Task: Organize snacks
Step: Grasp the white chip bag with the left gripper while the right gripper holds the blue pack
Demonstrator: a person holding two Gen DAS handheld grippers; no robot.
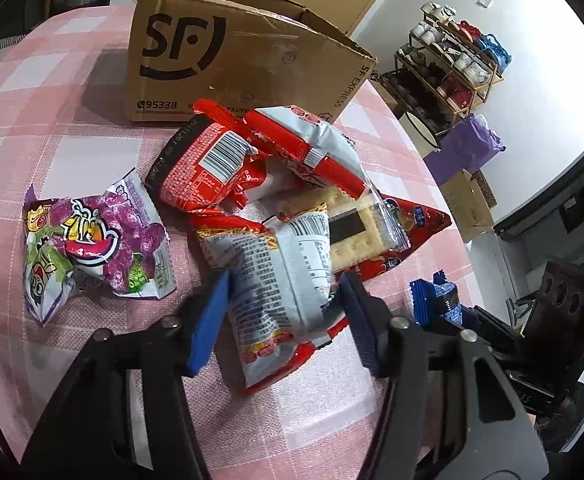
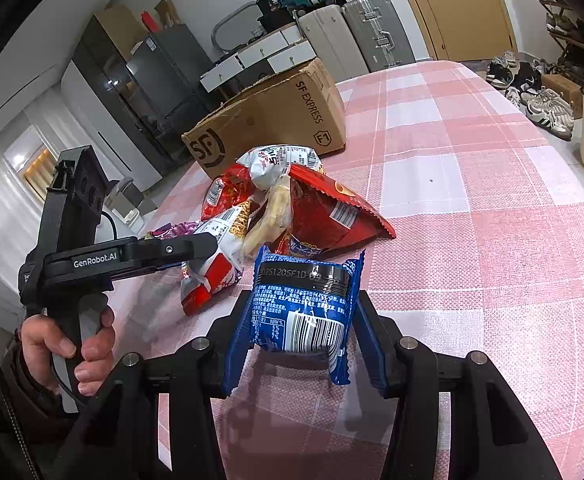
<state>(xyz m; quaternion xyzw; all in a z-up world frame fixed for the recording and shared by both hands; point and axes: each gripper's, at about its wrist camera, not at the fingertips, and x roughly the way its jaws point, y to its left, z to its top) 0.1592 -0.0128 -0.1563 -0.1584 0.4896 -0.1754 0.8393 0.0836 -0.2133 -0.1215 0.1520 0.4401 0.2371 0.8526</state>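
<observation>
L gripper (image 1: 284, 300): jaws closed on a silver-and-red snack packet (image 1: 280, 292), blue pads pressing both its sides; the packet lies on the table (image 1: 52, 148), its near end running back between the fingers. No earlier pic given, so only the grip as it stands.

Just beyond the L jaws: a cracker pack in clear wrap (image 1: 351, 224), a red triangular bag (image 1: 415, 236) to the far right of it, and two more red/silver packets (image 1: 252, 152) stacked past that. All touch in one heap. To the left of the jaws, apart from the heap, lies a purple packet (image 1: 96, 248).

Far beyond the heap an open cardboard box (image 1: 232, 56) w/ SF logo stands on the pink checked cloth.

R gripper (image 2: 303, 320): jaws grip a blue snack pack (image 2: 303, 304), barcode side facing the cam, held up off the table; its shadow falls on the cloth below. The heap sits just past these jaws, box further on.

Left of the R jaws, a hand (image 2: 68, 344) holds the L gripper's handle.
</observation>
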